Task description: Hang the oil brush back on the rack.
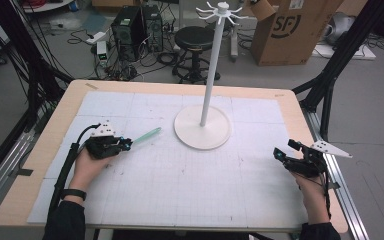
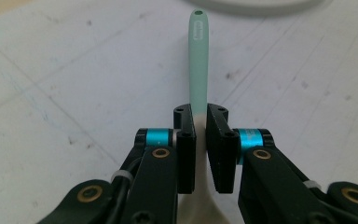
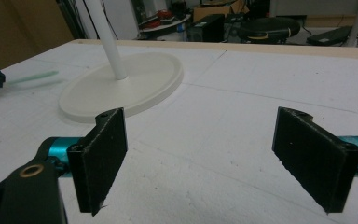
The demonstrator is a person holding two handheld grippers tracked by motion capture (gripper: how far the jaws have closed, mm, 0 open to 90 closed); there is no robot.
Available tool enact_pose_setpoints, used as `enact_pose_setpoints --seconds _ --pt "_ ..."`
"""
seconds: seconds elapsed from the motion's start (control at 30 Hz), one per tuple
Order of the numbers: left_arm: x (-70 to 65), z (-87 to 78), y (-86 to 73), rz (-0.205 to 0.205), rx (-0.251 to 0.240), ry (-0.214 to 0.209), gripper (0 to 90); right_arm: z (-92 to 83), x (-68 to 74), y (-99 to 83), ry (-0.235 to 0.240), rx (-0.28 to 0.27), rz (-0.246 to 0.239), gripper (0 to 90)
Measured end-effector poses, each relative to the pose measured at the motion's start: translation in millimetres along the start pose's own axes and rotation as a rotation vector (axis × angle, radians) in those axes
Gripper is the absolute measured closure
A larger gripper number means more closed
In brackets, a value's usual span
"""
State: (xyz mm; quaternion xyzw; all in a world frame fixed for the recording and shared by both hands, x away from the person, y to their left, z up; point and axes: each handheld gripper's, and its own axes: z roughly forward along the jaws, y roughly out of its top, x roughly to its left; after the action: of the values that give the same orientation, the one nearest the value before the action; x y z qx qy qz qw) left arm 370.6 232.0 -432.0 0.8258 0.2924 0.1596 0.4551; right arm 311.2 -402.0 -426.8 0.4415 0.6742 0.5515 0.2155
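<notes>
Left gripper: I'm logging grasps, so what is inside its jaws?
The left gripper is shut on a mint-green spoon; its handle sticks out forward, while the pale bowl end is mostly covered.

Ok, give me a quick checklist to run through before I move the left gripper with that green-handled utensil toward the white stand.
1. Left gripper shut on the utensil: ok, both jaws press its stem.
2. Grip position: not ok for sure, the jaws hold near the white bowl end, so the long green handle sticks far out.
3. Hanging hole at the handle tip: ok, visible and unblocked in the left gripper view.
4. Path to the stand: ok, bare mat lies between utensil and base.
5. Right gripper: ok, open, holding nothing, off to the stand's right side.
6. Hooks at the stand's top: cannot tell whether the hole fits them.
</notes>
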Motion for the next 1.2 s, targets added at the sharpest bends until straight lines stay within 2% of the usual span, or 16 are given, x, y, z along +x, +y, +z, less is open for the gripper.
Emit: enact_pose_setpoints --seconds 0.03,0.13,0.2,0.23,0.27,0.33,0.43,0.47,0.63,0.77,0.97,1.1,1.17,1.2 --pt "0.0 0.0 0.0 0.0 0.0 0.0 82.6 0.1 0.1 0.0 0.0 0.001 0.0 17.4" --pt "-4.6 -12.6 10.6 -0.031 -0.087 -0.001 82.5 0.1 0.1 -0.1 0.0 0.001 -0.003 17.4" --pt "-6.3 -15.4 14.1 -0.035 -0.101 0.0 82.5 -0.1 0.3 0.0 -0.001 0.001 -0.003 17.4" --pt "-9.9 -20.6 21.6 -0.035 -0.136 0.0 82.5 -0.1 0.3 0.0 -0.002 0.0 -0.005 17.4" --pt "-9.9 -20.6 21.6 -0.035 -0.136 0.0 82.5 -0.3 0.4 0.1 0.0 0.0 -0.006 17.4" --pt "-15.7 -28.2 35.1 -0.033 -0.185 -0.009 82.5 -0.5 0.4 0.1 0.0 0.001 -0.006 17.4" --pt "-22.4 -34.9 49.8 -0.022 -0.231 -0.018 82.5 -0.7 0.3 -0.1 -0.001 0.002 -0.003 17.4" --pt "-22.4 -34.9 49.8 -0.022 -0.231 -0.018 82.5 -0.5 0.1 -0.2 -0.002 0.001 -0.005 17.4" --pt "-32.0 -41.7 71.3 -0.005 -0.281 -0.039 82.5 -0.3 0.1 -0.5 -0.002 0.004 0.002 17.4" --pt "-36.5 -47.0 87.2 -0.017 -0.335 -0.055 82.5 -0.6 -0.7 -0.7 -0.002 0.001 0.001 17.4" --pt "-38.4 -54.6 104.7 -0.015 -0.37 -0.061 82.5 -1.0 -2.1 -1.0 -0.003 0.002 0.003 17.4" --pt "-38.4 -59.8 119.9 -0.01 -0.393 -0.067 82.5 -0.7 -2.0 -1.1 -0.003 0.003 0.003 17.4" --pt "-38.9 -62.8 132.8 0.001 -0.401 -0.074 82.5 -0.9 -1.8 -0.8 -0.003 0.0 0.003 17.4" --pt "-38.9 -62.8 132.8 0.001 -0.401 -0.074 82.5 -1.1 -1.9 -0.8 -0.002 0.001 0.004 17.4"
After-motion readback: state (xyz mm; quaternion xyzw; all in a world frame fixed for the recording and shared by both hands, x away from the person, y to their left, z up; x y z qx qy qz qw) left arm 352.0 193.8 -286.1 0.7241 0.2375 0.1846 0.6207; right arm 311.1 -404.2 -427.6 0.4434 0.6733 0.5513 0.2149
